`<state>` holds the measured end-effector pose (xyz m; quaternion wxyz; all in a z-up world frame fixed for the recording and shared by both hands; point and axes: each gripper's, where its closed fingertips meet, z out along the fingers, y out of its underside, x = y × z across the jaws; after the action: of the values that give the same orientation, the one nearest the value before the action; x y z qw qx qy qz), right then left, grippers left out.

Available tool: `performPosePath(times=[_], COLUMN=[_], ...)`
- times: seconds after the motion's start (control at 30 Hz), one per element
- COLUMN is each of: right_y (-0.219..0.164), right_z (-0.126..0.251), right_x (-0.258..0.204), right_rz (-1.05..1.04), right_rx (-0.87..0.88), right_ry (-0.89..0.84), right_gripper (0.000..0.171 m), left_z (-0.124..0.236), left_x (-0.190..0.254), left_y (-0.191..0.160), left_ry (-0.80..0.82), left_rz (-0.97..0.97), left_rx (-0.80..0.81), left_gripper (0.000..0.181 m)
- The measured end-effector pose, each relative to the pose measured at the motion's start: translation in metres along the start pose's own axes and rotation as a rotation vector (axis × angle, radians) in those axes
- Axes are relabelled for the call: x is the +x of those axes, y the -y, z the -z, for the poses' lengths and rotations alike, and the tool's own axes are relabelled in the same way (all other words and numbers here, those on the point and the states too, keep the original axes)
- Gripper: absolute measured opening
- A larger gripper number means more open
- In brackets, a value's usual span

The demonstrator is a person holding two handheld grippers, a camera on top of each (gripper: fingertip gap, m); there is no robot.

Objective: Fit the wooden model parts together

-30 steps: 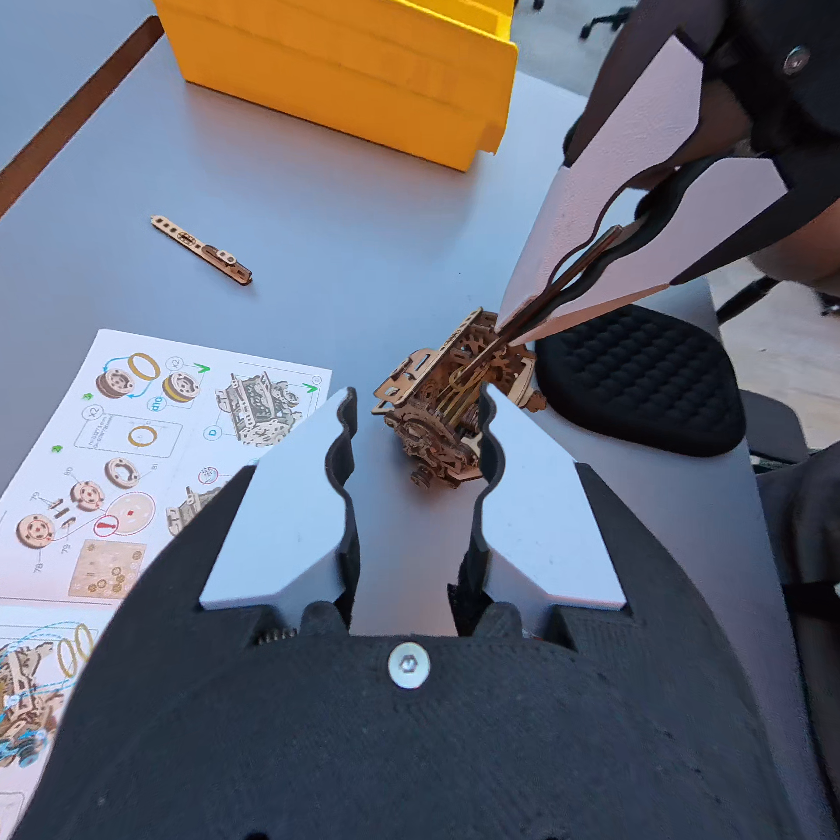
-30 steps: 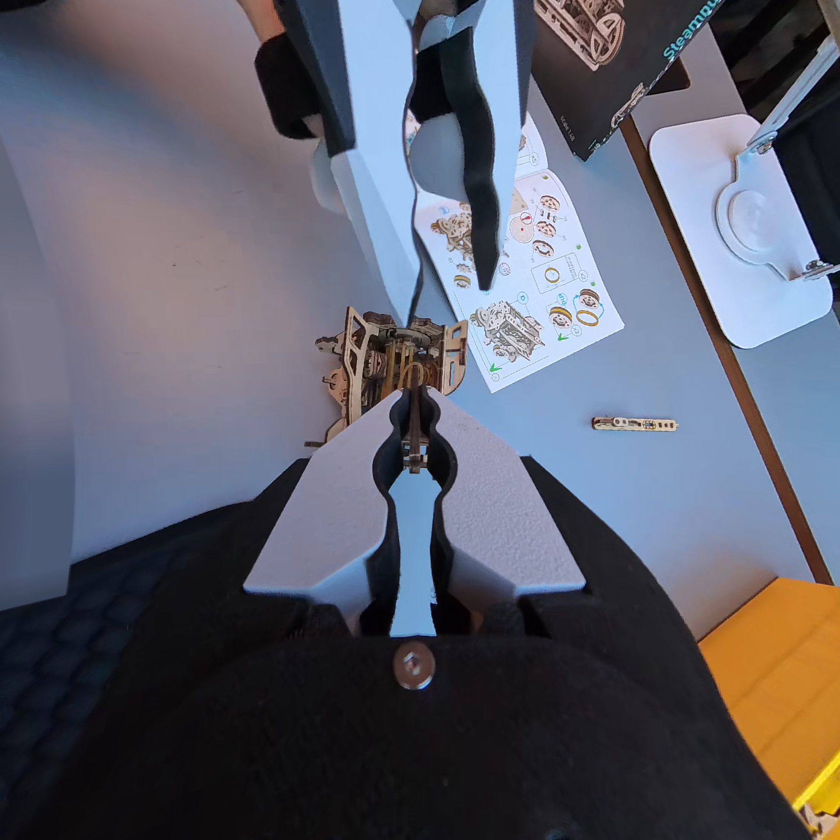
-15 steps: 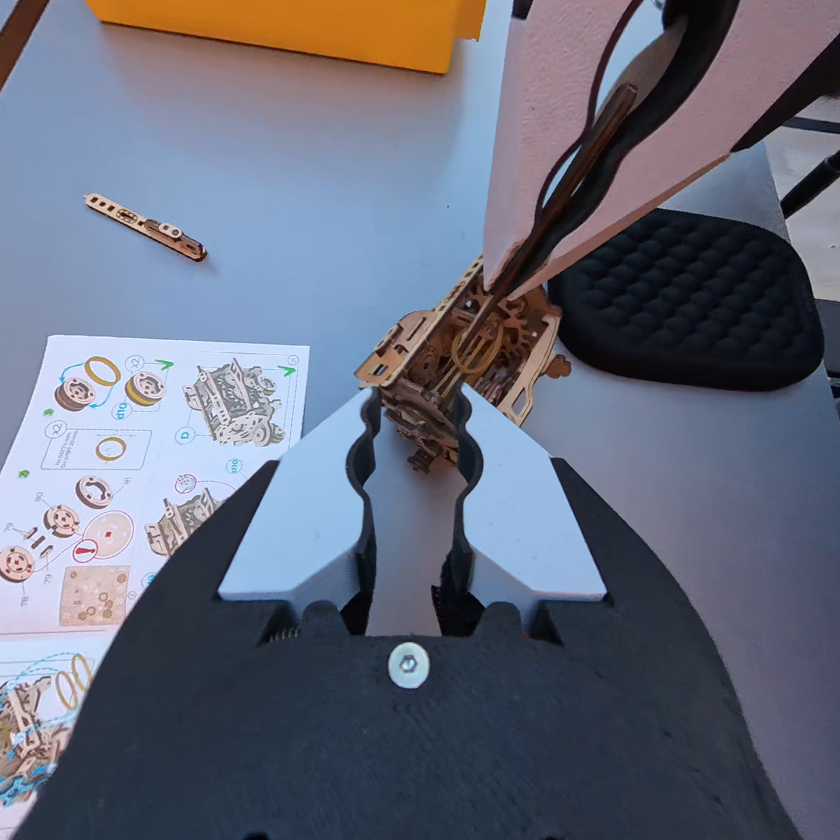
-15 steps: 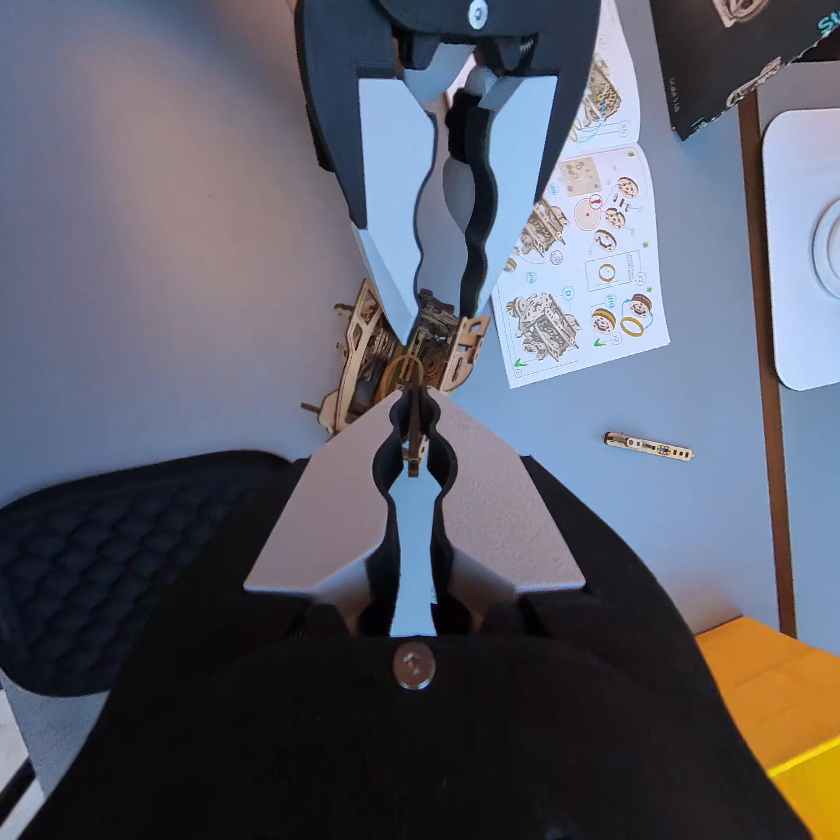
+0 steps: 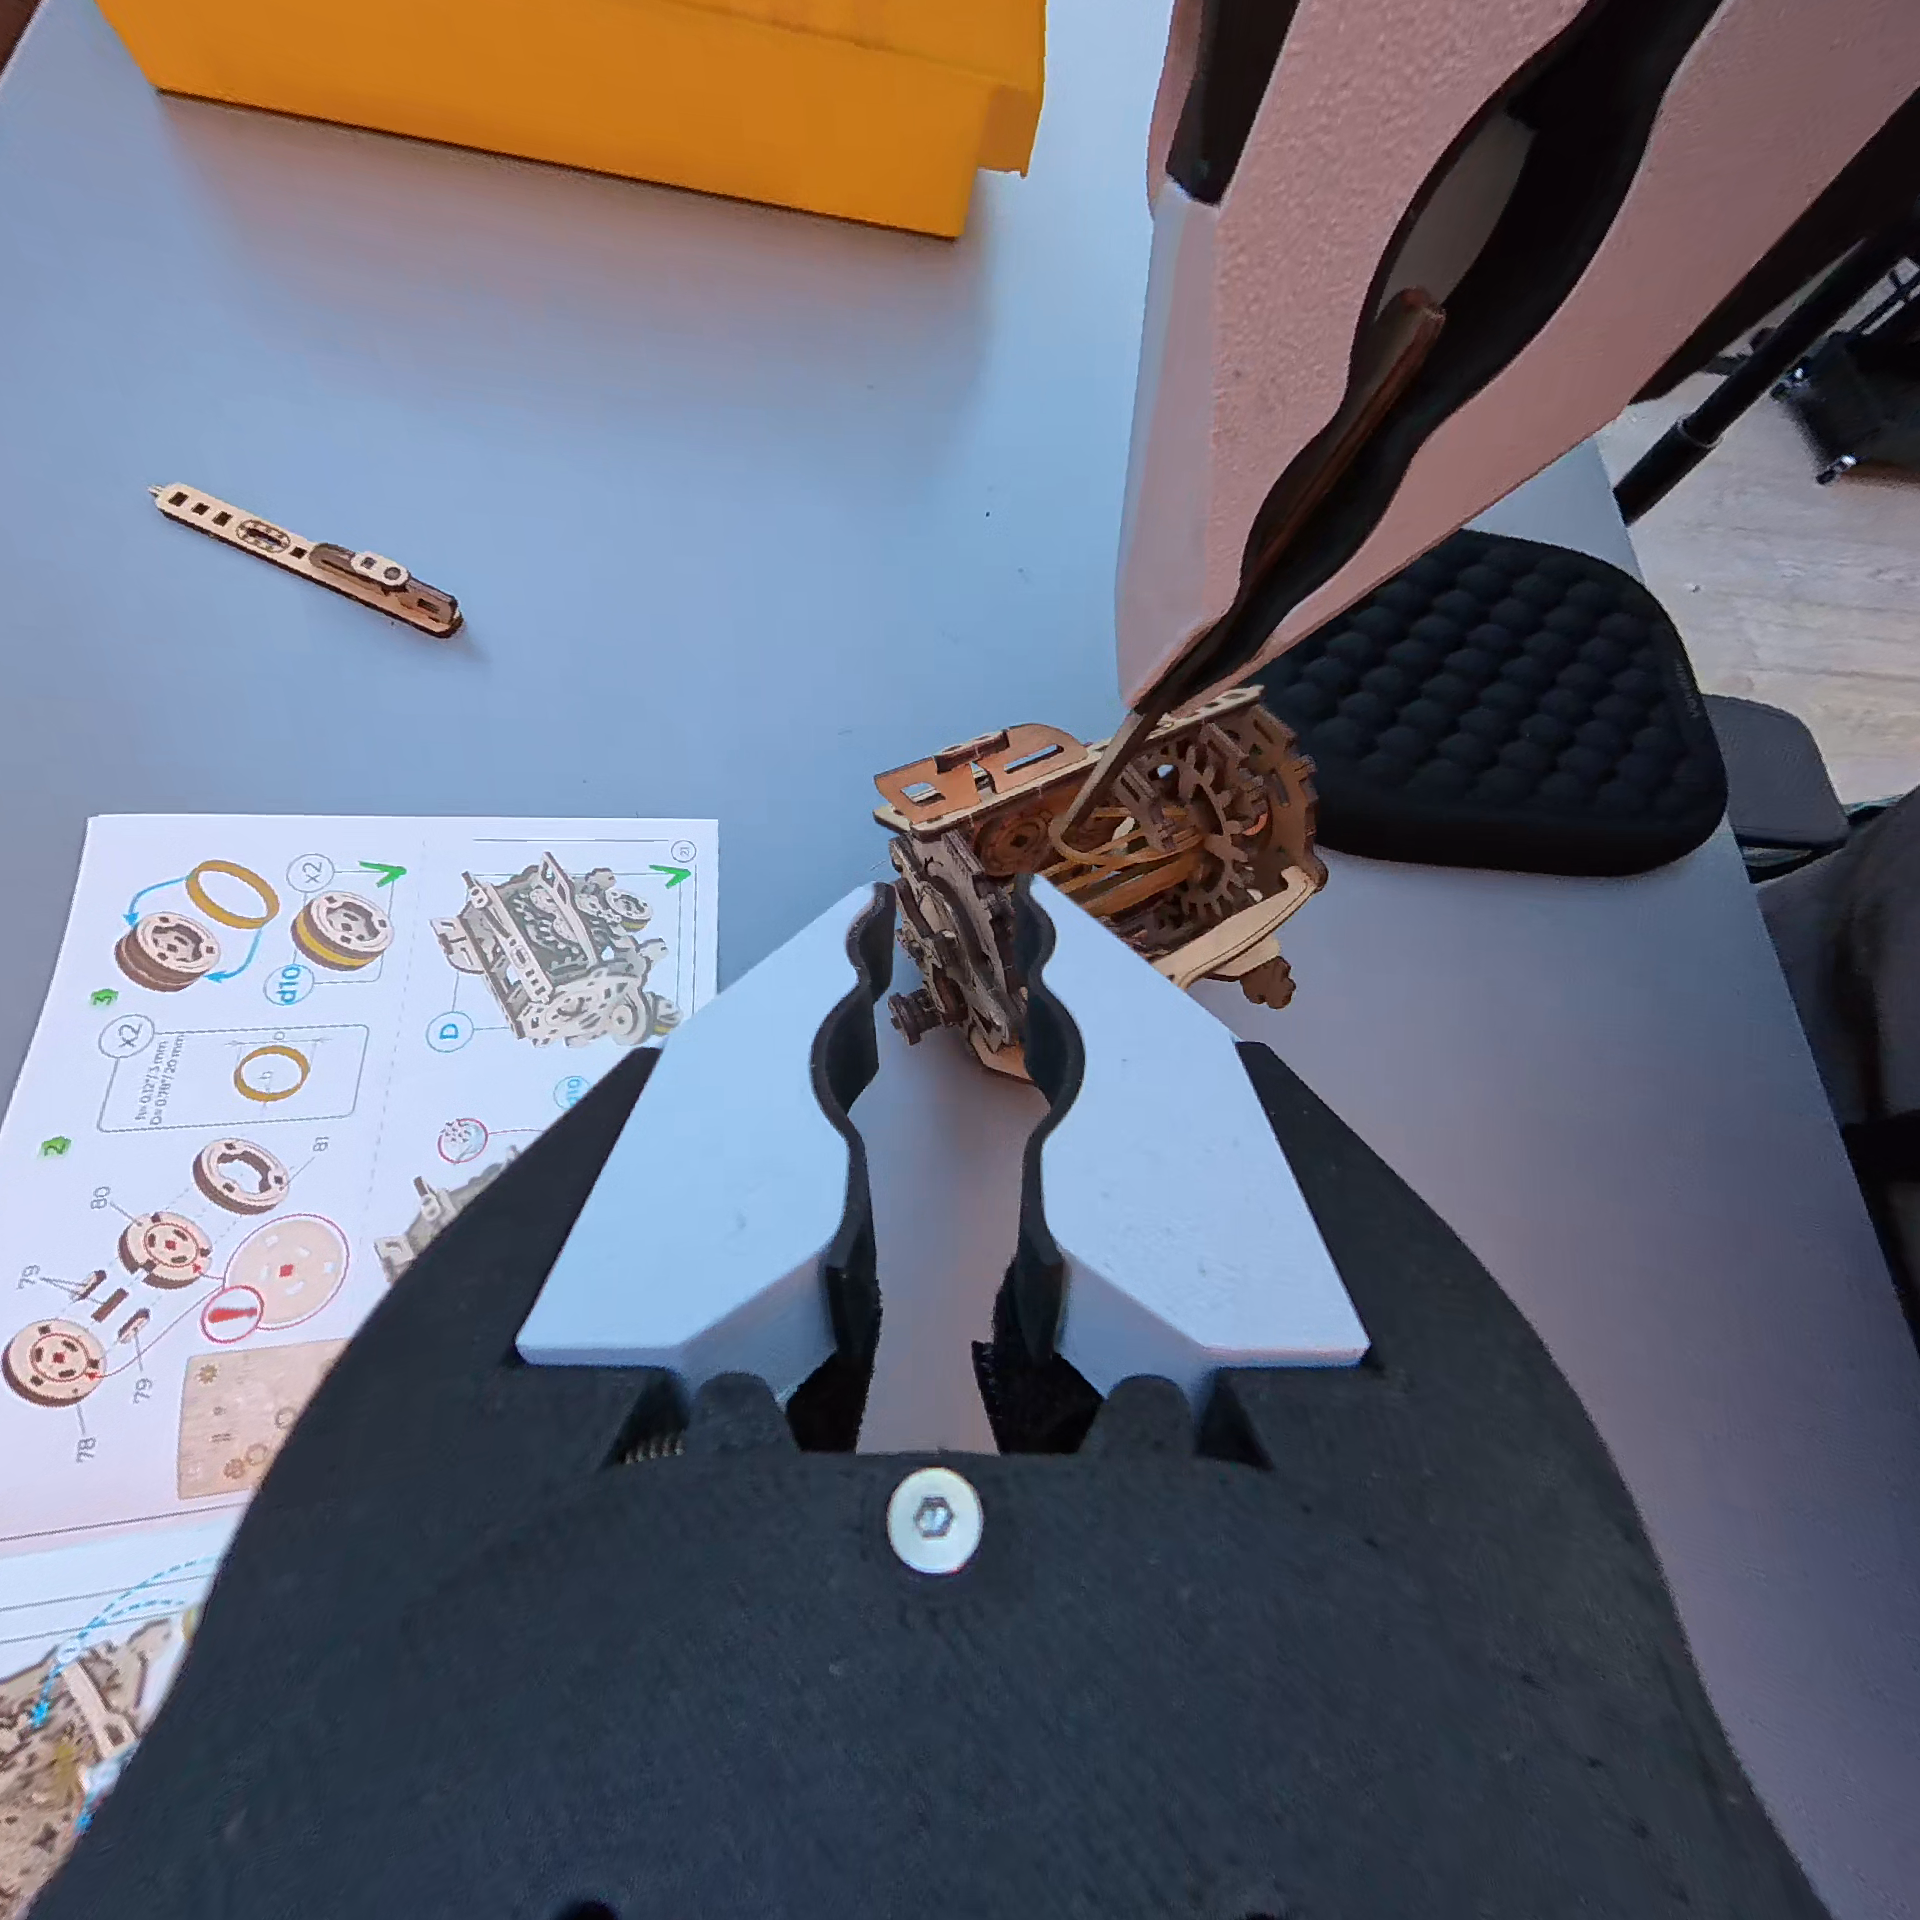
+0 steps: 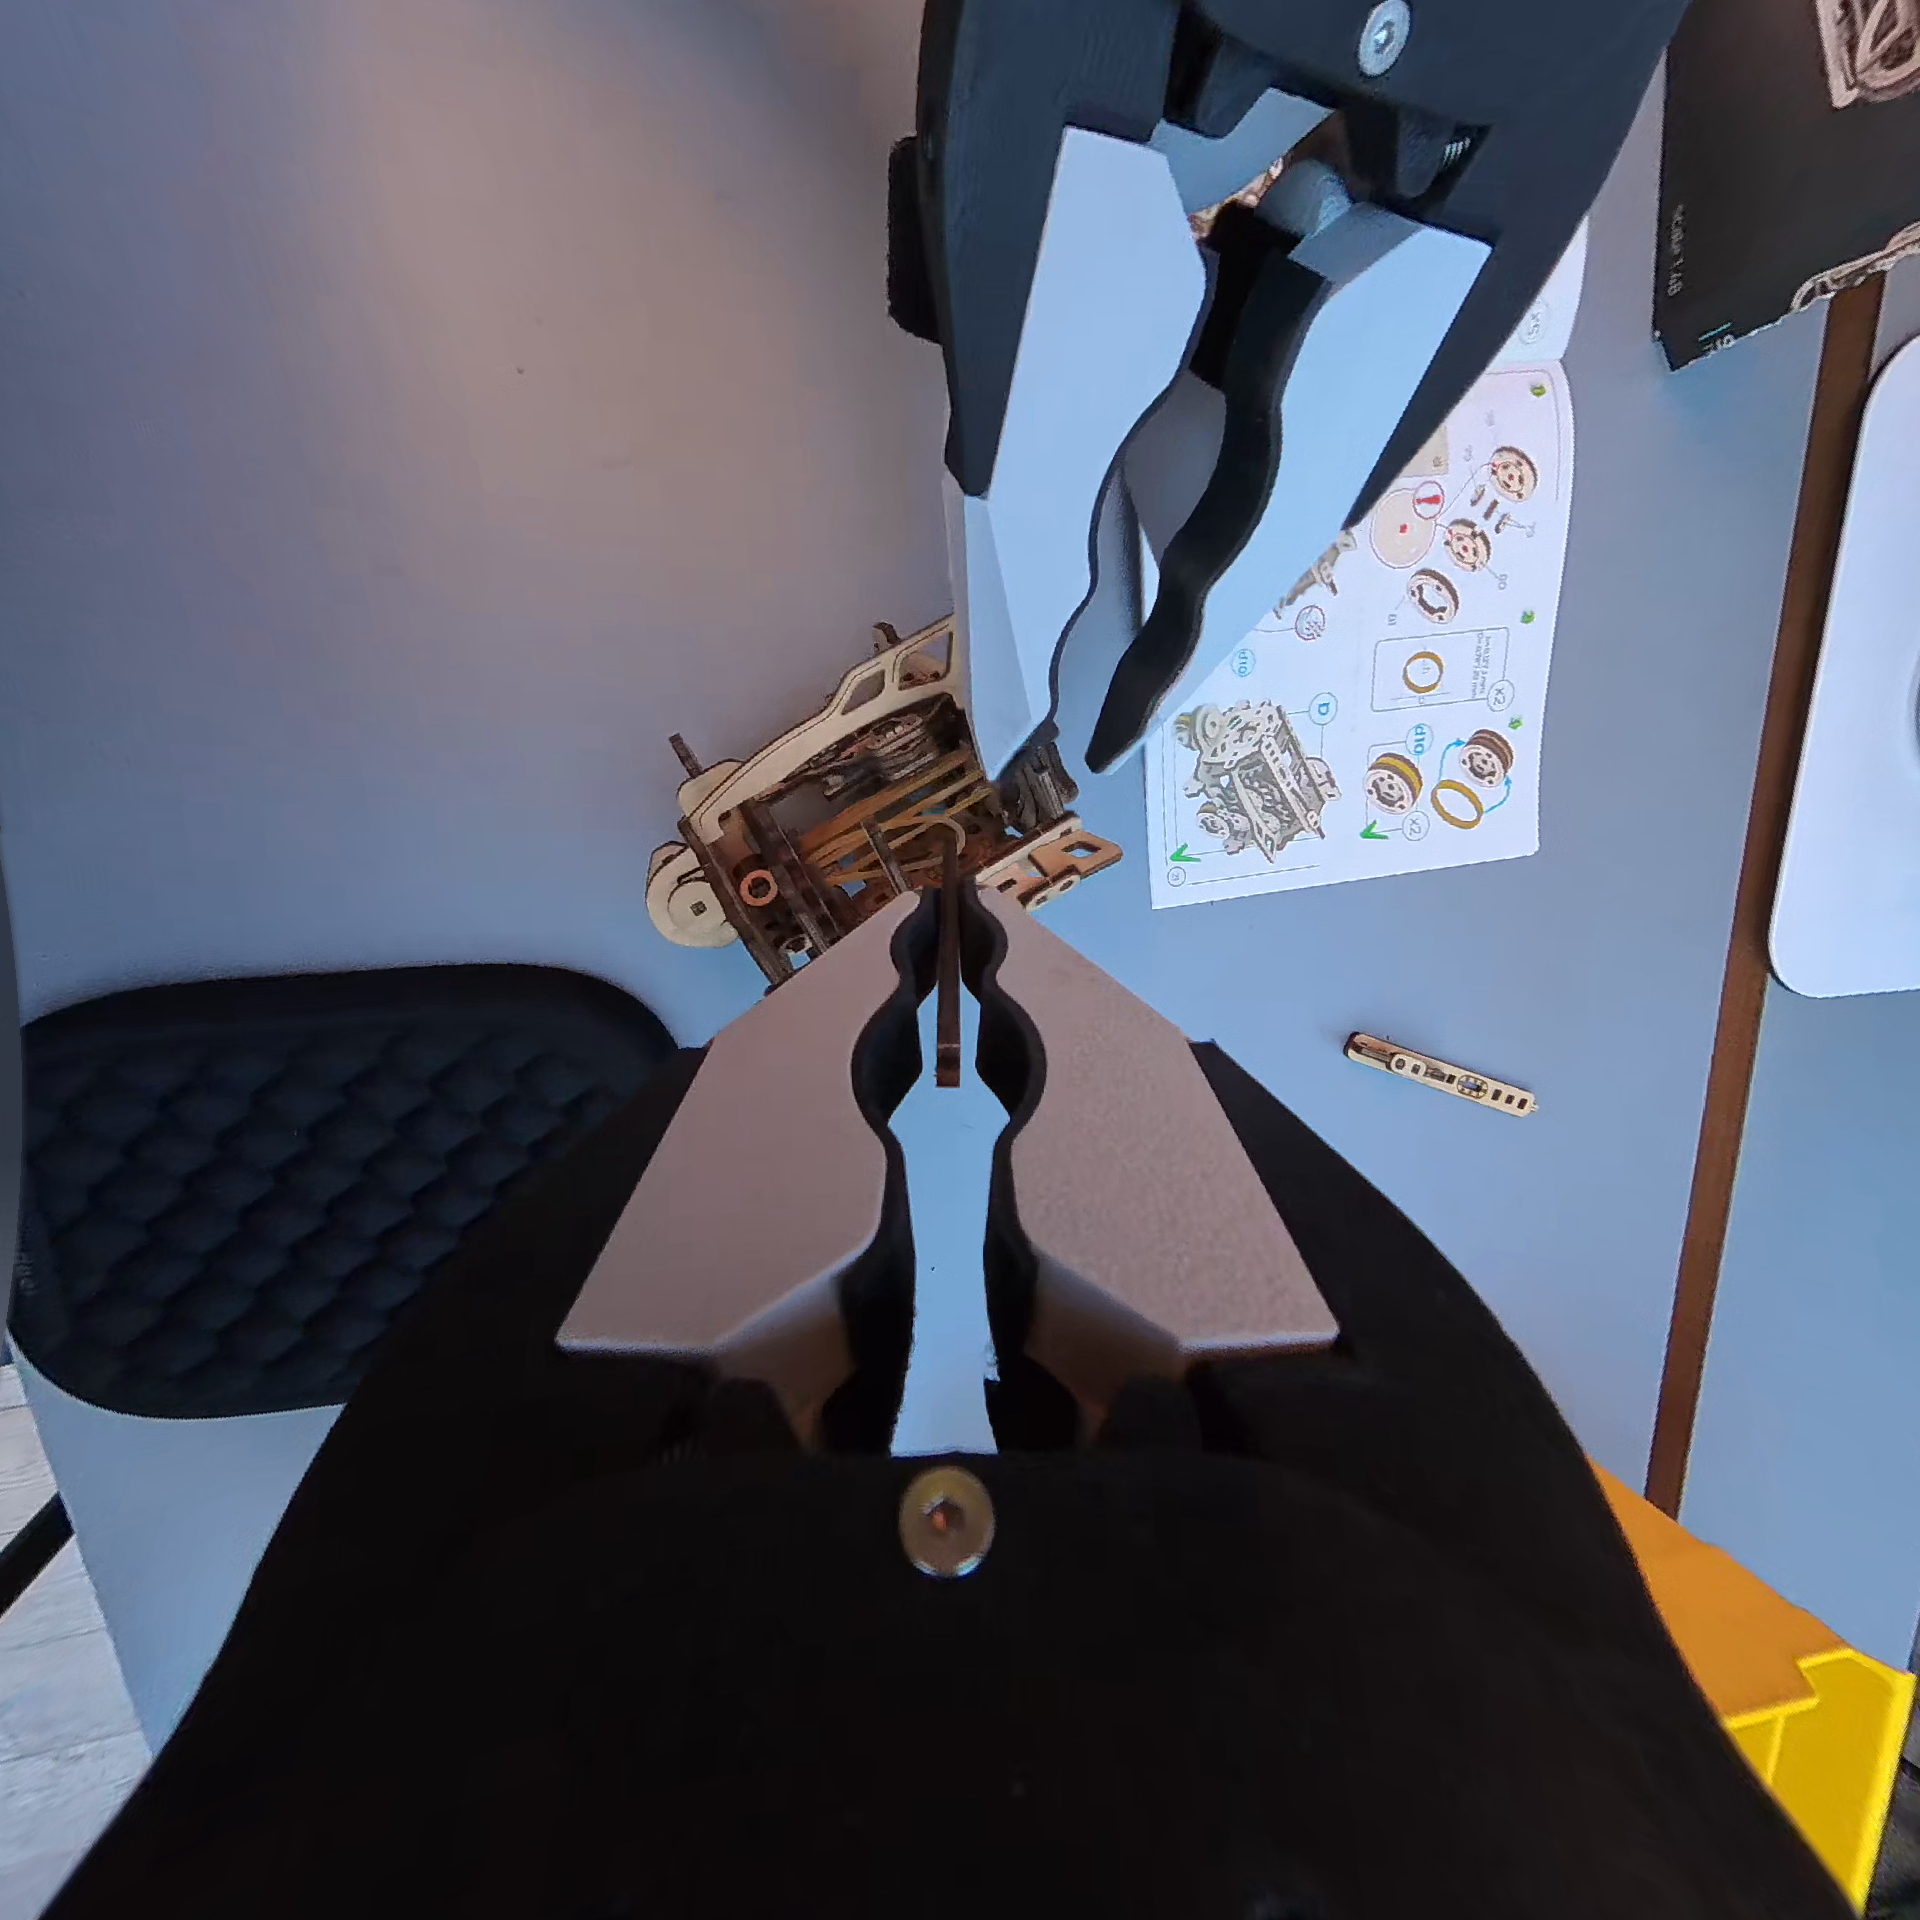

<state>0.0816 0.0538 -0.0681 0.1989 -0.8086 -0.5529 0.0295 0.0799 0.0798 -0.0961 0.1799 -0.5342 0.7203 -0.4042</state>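
Grey bench (image 5: 644,343), sunlit, seen from both wrist views. Near frame centre: wooden gear model (image 5: 1101,873), tilted on the bench, long axis running lower left to upper right in the left wrist view; pale laser-cut side panels, dark gears, yellow rubber bands across its open middle. Left claw (image 5: 956,914) partly open, fingertips straddling the model's near end, contact unclear. Right claw (image 6: 948,914) closed on thin dark wooden stick (image 6: 948,997), stick pointing straight ahead, tip inside the model among the bands. Instruction sheet (image 5: 343,1039) at left, loose wooden strip (image 5: 307,558) upper left, yellow bin (image 5: 582,94) at top, black padded mat (image 5: 1496,707) at right.
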Motion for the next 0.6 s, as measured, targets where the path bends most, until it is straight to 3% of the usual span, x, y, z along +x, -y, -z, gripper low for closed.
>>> performPosePath(times=[0.6], right_y=[-0.0016], right_z=[0.0037], right_x=[-0.0019], right_rz=[0.036], right_rx=[-0.067], right_ry=[-0.003], right_gripper=[0.001], left_z=[-0.0028], left_x=[0.0031], left_y=[0.0], left_ry=[-0.007], left_rz=[-0.048], left_rx=[-0.01], left_gripper=[0.012])
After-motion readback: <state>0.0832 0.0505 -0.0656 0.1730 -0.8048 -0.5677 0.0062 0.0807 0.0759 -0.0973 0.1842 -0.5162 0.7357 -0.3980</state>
